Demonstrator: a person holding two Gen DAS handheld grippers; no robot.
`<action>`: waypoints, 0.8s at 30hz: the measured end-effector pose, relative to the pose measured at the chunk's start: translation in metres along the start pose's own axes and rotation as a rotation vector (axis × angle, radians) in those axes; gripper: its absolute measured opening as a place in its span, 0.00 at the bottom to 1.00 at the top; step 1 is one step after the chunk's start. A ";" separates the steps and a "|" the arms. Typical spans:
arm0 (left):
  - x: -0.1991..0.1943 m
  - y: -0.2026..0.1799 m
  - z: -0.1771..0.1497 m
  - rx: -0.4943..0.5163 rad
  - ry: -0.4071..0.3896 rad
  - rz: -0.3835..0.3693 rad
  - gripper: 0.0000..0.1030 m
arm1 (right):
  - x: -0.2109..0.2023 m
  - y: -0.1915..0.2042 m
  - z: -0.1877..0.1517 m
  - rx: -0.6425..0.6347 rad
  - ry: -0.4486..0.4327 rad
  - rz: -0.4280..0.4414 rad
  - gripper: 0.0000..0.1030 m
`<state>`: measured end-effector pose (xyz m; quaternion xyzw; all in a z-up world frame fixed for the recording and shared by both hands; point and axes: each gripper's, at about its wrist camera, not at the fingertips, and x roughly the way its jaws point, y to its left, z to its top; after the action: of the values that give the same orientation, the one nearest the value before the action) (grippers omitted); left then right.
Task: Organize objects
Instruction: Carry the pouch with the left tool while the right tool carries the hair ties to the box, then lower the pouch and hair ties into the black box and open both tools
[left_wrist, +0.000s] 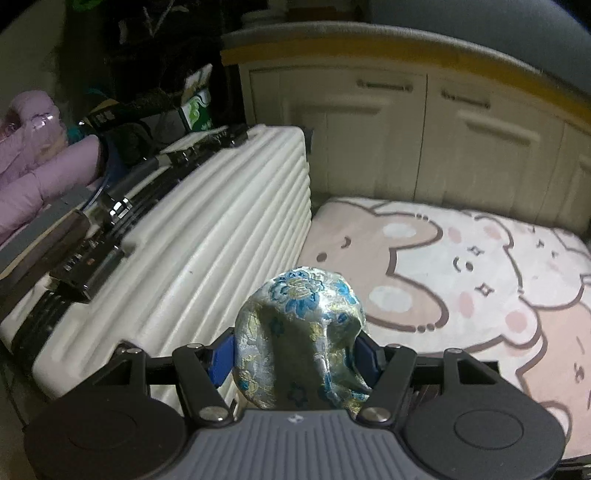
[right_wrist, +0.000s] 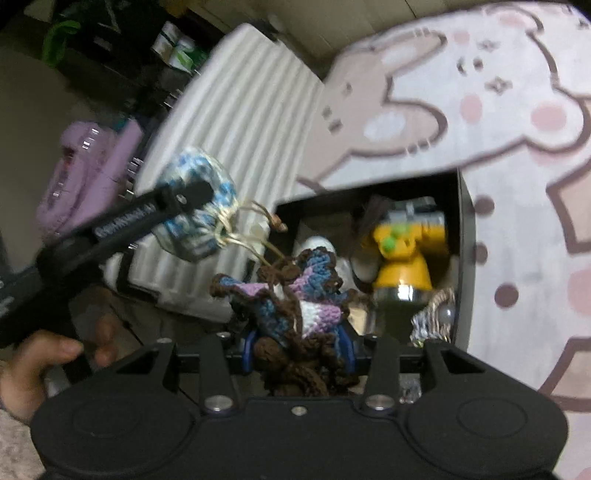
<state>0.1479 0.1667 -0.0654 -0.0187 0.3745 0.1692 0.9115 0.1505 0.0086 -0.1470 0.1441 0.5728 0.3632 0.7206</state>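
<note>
- Brocade pouch (left_wrist: 299, 339): clamped between left gripper (left_wrist: 295, 350) pads, hanging above white suitcase (left_wrist: 207, 236) edge, beside bunny rug (left_wrist: 461, 266).
- Crochet pouch (right_wrist: 291, 299): pinched in right gripper (right_wrist: 295, 347), jaws part closed, over black box (right_wrist: 466, 236) holding yellow toy (right_wrist: 400, 254).
- Step, my read: lower both into box, release one at a time, keep cords clear.
- Brocade pouch long axis runs along fingers, rounded bottom forward; drawstring end toward the box.

My right gripper (right_wrist: 299, 343) clamps a purple-blue crocheted pouch (right_wrist: 295, 295) above the open black box (right_wrist: 466, 236); my left gripper (right_wrist: 192, 195) grips a blue-floral brocade pouch (right_wrist: 192, 236).
</note>
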 end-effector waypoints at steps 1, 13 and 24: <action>0.004 -0.001 -0.002 0.012 0.011 -0.007 0.63 | 0.004 -0.002 0.000 0.005 0.008 -0.011 0.43; 0.055 -0.030 -0.023 0.135 0.189 -0.124 0.63 | 0.019 -0.007 -0.010 -0.090 0.050 -0.124 0.45; 0.080 -0.030 -0.036 0.073 0.282 -0.203 0.75 | -0.013 -0.002 0.007 -0.136 -0.027 -0.148 0.69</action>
<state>0.1865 0.1564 -0.1495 -0.0467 0.5006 0.0585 0.8624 0.1571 -0.0001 -0.1366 0.0570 0.5461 0.3451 0.7613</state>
